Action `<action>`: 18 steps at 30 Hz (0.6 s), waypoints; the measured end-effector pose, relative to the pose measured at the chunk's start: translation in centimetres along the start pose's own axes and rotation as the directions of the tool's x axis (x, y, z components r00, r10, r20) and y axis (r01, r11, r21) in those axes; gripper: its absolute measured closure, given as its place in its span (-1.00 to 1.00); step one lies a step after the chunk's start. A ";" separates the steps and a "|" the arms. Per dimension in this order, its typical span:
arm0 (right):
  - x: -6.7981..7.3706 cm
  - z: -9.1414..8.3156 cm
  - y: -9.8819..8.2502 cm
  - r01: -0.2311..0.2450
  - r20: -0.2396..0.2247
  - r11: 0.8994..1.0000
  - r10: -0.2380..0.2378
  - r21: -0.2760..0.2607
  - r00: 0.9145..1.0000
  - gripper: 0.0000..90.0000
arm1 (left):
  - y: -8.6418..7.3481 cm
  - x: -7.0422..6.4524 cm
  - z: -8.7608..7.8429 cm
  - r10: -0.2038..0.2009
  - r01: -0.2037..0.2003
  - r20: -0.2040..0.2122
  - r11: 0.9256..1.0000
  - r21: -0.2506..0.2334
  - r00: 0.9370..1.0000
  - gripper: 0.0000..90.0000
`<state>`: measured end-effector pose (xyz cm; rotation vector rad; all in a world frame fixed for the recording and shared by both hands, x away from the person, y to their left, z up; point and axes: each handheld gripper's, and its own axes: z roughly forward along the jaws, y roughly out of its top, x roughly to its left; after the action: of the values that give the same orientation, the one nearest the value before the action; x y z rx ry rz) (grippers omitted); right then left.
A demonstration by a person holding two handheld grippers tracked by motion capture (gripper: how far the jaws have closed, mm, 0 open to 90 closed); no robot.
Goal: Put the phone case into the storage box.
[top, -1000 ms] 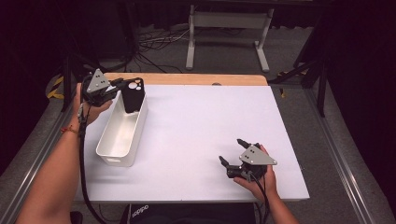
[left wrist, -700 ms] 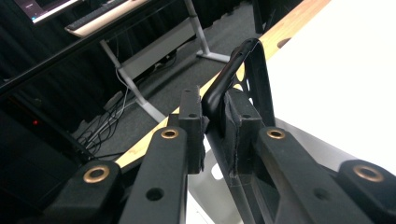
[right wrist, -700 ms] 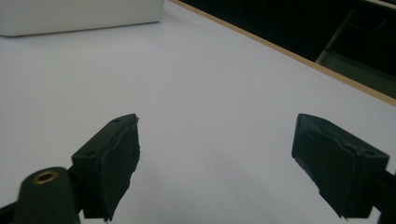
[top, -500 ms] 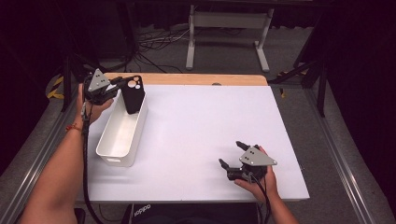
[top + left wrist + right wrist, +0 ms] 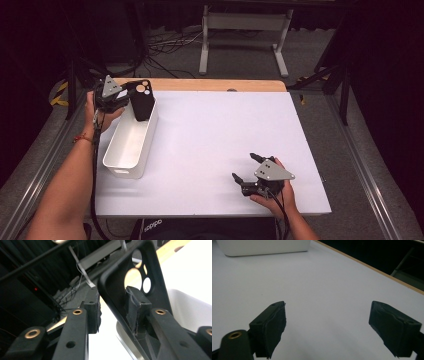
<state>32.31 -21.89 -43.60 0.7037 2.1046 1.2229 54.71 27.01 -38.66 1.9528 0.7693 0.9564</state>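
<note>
High view, nearest first: 2 forearms enter from the bottom edge. At lower right, the right gripper [image 5: 246,168] rests on the white rectangular table top [image 5: 215,135] with its 2 black jaws spread wide and nothing between them; the right gripper view confirms bare white surface between the pads. It sits well apart from the work, so the left hand is plainly the nearer one

Farther up on the left lies a long white plastic bin [image 5: 129,145], its long axis running from the person toward the far edge of the table. At the bin's far end stands a black soft phone case with round camera cut-outs [image 5: 141,100], upright and slightly tilted, its lower end down inside the bin and its cut-out end uppermost. The left gripper [image 5: 125,97] sits just left of the case, reaching toward it from the side

Left gripper view: the case [image 5: 140,277] stands between the 2 pads. The jaws have just been opening; one pad lies against the case's inner face, while the other stands off with a visible gap, so the grip is released

Judging from this, the coming move hinges on the case lying straight ahead of the left claw with its long axis near vertical: drawing the claw back sideways, away from the case, should free it to settle into the bin

Beyond the table are a wooden edge strip, a pale metal stand and dark floor with cables
</note>
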 end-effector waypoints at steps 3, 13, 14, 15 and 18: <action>0.1 -0.1 0.0 -0.001 -0.006 1.000 0.001 -0.014 1.000 -0.65 | -0.2 -0.2 0.2 -0.003 0.003 0.006 1.000 0.007 1.000 0.46; 0.5 -0.4 0.3 0.029 -0.010 0.999 -0.030 -0.037 1.000 -0.64 | -0.9 -1.0 0.6 -0.046 0.045 0.016 0.998 0.038 0.999 0.43; 0.5 -0.4 0.3 0.030 -0.011 0.999 -0.030 -0.037 0.999 -0.64 | -0.8 -1.0 0.6 -0.041 0.041 0.011 0.998 0.037 0.999 0.39; 0.5 -0.4 0.3 0.033 -0.013 0.999 -0.033 -0.036 0.999 -0.64 | -0.7 -1.1 0.5 -0.046 0.045 0.015 0.998 0.043 0.999 0.39; 0.5 -0.4 0.2 0.032 -0.016 0.999 -0.033 -0.031 0.999 -0.65 | -0.5 -1.2 0.4 -0.043 0.043 0.015 0.998 0.043 0.999 0.34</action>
<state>31.71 -21.65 -43.37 0.6458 2.0979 1.2442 54.32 26.19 -39.68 1.9702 0.8254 0.9042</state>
